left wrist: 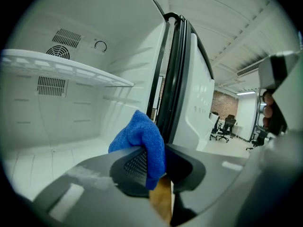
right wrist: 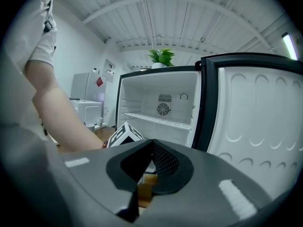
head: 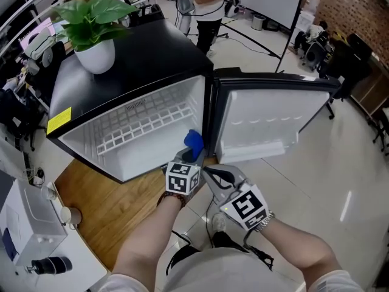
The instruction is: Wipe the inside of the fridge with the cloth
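Note:
A small black fridge (head: 130,72) stands open, its door (head: 267,117) swung out to the right. Its white inside has a wire shelf (head: 146,126). My left gripper (head: 188,158) is shut on a blue cloth (head: 193,142) at the bottom right of the fridge opening, close to the hinge. In the left gripper view the cloth (left wrist: 141,138) bulges out above the jaws of the left gripper (left wrist: 154,169), in front of the inner right wall. My right gripper (head: 209,174) sits just right of the left one, shut with nothing in it. The right gripper (right wrist: 149,145) points at the open fridge (right wrist: 161,109).
A potted plant (head: 94,26) stands on top of the fridge. A wooden floor panel (head: 115,202) lies under it, and a white appliance (head: 30,224) is at the left. A person (head: 206,5) stands beyond the fridge. Office chairs (left wrist: 227,126) stand farther off.

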`<control>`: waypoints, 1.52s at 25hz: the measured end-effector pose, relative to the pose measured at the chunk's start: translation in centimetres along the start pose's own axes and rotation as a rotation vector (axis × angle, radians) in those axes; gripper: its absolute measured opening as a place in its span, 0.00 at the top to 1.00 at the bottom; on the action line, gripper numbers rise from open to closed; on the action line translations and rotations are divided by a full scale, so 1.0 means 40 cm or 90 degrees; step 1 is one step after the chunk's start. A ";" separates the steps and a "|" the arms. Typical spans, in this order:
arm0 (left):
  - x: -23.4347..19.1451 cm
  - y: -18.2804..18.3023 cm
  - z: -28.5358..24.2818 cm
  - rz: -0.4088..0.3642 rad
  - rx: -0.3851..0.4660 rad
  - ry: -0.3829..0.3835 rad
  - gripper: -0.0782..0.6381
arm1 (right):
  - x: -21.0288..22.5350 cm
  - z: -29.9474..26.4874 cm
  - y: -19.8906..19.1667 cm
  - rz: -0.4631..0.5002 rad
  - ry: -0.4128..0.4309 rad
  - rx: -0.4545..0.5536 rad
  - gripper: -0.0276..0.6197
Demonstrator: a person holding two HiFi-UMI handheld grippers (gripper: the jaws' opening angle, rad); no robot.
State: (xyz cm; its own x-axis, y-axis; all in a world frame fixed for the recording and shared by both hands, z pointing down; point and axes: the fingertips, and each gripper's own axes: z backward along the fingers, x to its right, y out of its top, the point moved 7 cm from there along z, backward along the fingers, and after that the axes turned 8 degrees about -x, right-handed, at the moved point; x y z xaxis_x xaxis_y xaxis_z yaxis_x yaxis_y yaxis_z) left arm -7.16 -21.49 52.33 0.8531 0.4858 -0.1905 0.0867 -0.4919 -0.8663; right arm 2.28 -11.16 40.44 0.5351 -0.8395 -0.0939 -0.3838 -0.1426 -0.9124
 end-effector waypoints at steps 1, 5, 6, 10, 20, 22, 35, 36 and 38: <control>0.002 0.000 0.006 -0.003 0.000 -0.004 0.79 | 0.004 0.001 -0.003 -0.002 -0.006 -0.005 0.95; 0.012 -0.005 0.032 -0.015 -0.002 -0.021 0.79 | 0.020 0.002 -0.018 -0.016 -0.032 -0.029 0.95; 0.015 -0.006 0.040 -0.019 -0.002 -0.026 0.79 | 0.024 0.002 -0.021 -0.020 -0.038 -0.035 0.95; 0.029 -0.007 0.081 -0.038 0.003 -0.047 0.79 | 0.038 -0.001 -0.030 -0.022 -0.051 -0.059 0.91; 0.085 0.021 0.232 -0.142 0.025 -0.147 0.79 | 0.064 -0.017 -0.029 -0.077 -0.027 -0.092 0.57; 0.097 0.030 0.262 -0.173 0.025 -0.173 0.79 | 0.061 -0.016 -0.024 -0.061 -0.020 -0.101 0.53; 0.138 0.094 0.363 -0.285 0.002 -0.296 0.79 | 0.046 0.013 0.054 0.062 0.105 -0.140 0.53; 0.141 0.100 0.364 -0.288 0.000 -0.308 0.79 | 0.047 0.014 0.060 0.072 0.120 -0.142 0.53; 0.152 0.115 0.361 -0.293 -0.009 -0.327 0.79 | 0.054 0.022 0.069 0.088 0.155 -0.147 0.53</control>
State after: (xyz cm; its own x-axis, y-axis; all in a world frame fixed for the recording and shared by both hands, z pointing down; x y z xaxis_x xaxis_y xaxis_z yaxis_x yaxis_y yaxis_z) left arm -9.01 -10.35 40.52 0.3770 0.9262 -0.0025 0.3906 -0.1615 -0.9063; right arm 3.04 -12.89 37.37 0.2828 -0.9552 -0.0870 -0.6151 -0.1110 -0.7806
